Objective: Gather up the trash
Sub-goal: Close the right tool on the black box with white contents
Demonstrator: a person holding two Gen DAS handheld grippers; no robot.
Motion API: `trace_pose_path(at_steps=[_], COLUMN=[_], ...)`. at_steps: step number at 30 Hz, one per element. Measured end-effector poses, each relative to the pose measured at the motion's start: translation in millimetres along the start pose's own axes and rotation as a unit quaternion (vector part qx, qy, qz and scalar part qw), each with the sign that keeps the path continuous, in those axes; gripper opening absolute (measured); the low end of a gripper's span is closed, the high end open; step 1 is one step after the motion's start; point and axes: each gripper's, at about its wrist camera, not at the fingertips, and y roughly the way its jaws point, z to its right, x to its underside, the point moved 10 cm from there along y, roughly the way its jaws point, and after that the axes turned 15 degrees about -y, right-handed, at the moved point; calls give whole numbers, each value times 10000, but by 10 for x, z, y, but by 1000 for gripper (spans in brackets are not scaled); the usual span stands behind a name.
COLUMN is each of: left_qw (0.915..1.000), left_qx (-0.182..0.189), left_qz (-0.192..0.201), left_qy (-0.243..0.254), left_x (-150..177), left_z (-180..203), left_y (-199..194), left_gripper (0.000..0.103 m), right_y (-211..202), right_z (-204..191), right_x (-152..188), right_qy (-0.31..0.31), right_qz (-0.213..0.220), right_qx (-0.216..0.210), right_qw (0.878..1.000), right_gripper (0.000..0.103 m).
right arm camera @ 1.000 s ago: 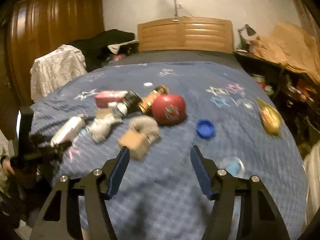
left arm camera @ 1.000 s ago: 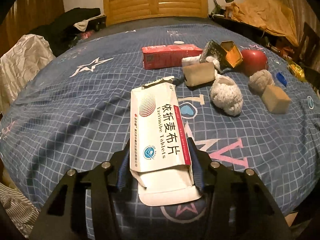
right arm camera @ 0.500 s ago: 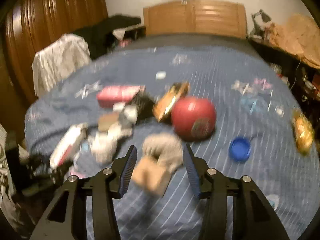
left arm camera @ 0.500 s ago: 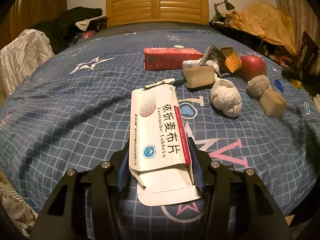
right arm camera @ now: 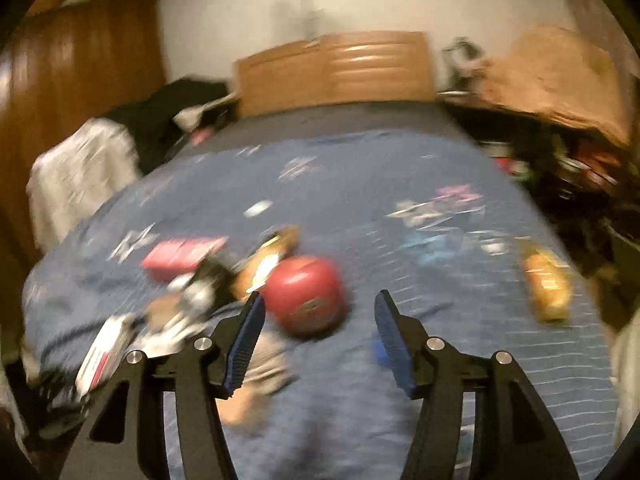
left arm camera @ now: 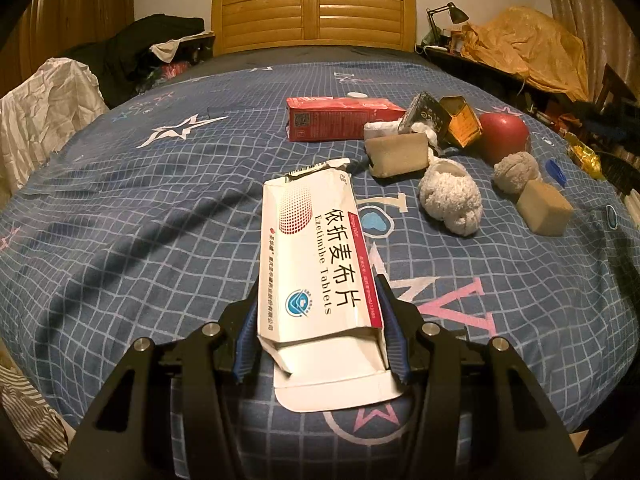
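Observation:
My left gripper (left arm camera: 318, 322) is shut on a flattened white tablet box (left arm camera: 314, 256) with red print, held above the blue quilt (left arm camera: 140, 220). Ahead lie a red carton (left arm camera: 340, 118), tan blocks (left arm camera: 398, 154), white wads (left arm camera: 450, 200), a gold-and-black pack (left arm camera: 460, 122) and a red ball (left arm camera: 502, 132). My right gripper (right arm camera: 318, 334) is open and empty, just short of the red ball (right arm camera: 306, 296); that view is blurred. A blue cap (right arm camera: 378, 350) shows beside the right finger. A yellow wrapper (right arm camera: 546, 280) lies at the right.
The wooden headboard (left arm camera: 314, 20) stands at the far end. Clothes pile at the left (left arm camera: 44, 108) and an orange cloth (left arm camera: 528, 48) covers a cluttered shelf at the right. The quilt's left half holds no items.
The right gripper has moved forward toward the red ball, now close between its fingers. The left gripper still holds the tablet box and has shifted only slightly.

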Motion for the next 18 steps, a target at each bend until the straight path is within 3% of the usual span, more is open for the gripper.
trace_pose_path(at_steps=[2, 5, 11, 14, 18], left_qw=[10000, 10000, 10000, 10000, 10000], left_qx=[-2, -16, -48, -43, 9], left_qz=[1, 3, 7, 8, 7], left_qy=[5, 17, 44, 45, 12], left_x=[-6, -10, -16, -16, -17], left_z=[-5, -6, -4, -5, -11], left_y=[2, 8, 18, 16, 20], left_gripper=[50, 50, 50, 50, 50], right_y=[-37, -58, 254, 660, 1242], right_z=[311, 394, -494, -746, -736], right_x=[25, 48, -196, -360, -502], right_qy=[284, 413, -423, -780, -879], right_qz=[-25, 4, -57, -338, -796], right_qx=[236, 175, -711, -664, -410], right_qw=[9993, 9990, 9966, 9942, 9921], right_gripper=[59, 59, 59, 60, 60])
